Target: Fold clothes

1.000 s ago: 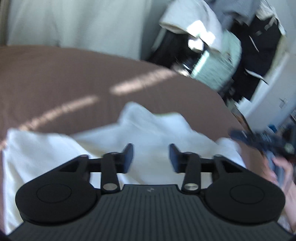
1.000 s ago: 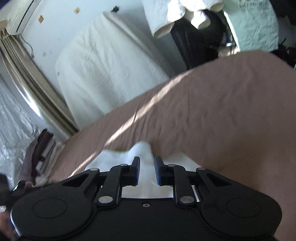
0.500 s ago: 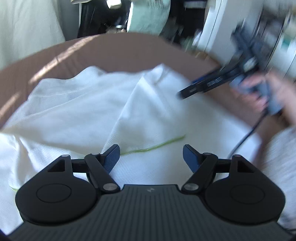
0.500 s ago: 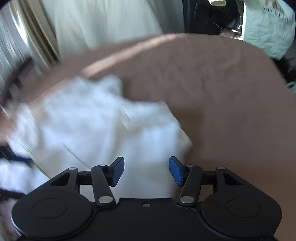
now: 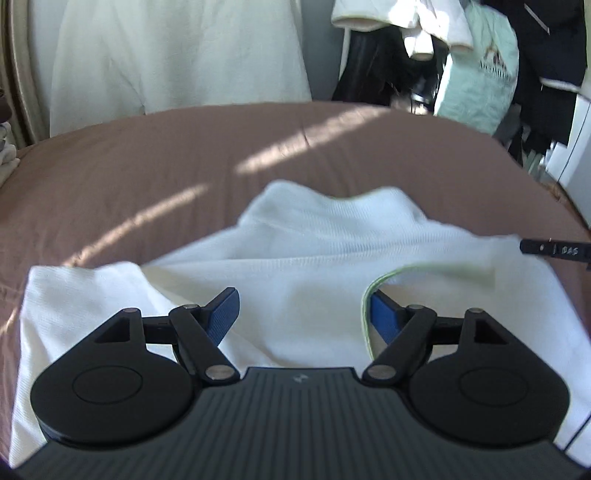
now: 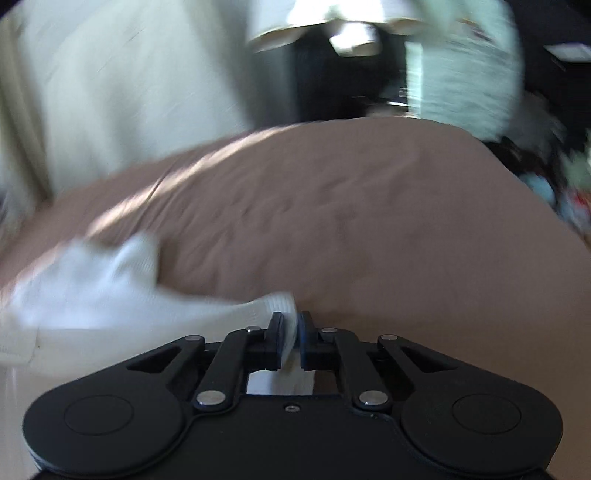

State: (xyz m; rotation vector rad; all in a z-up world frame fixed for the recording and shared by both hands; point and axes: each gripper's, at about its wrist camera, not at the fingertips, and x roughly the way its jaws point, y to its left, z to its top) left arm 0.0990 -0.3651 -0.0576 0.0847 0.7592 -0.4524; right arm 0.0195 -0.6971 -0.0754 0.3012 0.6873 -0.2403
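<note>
A white garment (image 5: 295, 266) is seen lying rumpled on a bed covered with a brown sheet (image 5: 184, 158), filling the lower half of the left wrist view from 9 o'clock round to 3 o'clock. A pale green trimmed edge (image 5: 369, 295) is curled up at about 4 o'clock of that view. The left hand-held gripper (image 5: 303, 314) is held low over the cloth with its blue-padded fingers (image 5: 221, 314) spread wide; the green edge lies against the right-hand finger, but nothing is clamped. In the blurred right wrist view, the right hand-held gripper (image 6: 291, 332) is pressed together on a ribbed edge of the white garment (image 6: 92, 295), which trails off toward 9 o'clock. Hanging clothes (image 5: 424, 29) are seen at 1 o'clock, beyond the bed.
</note>
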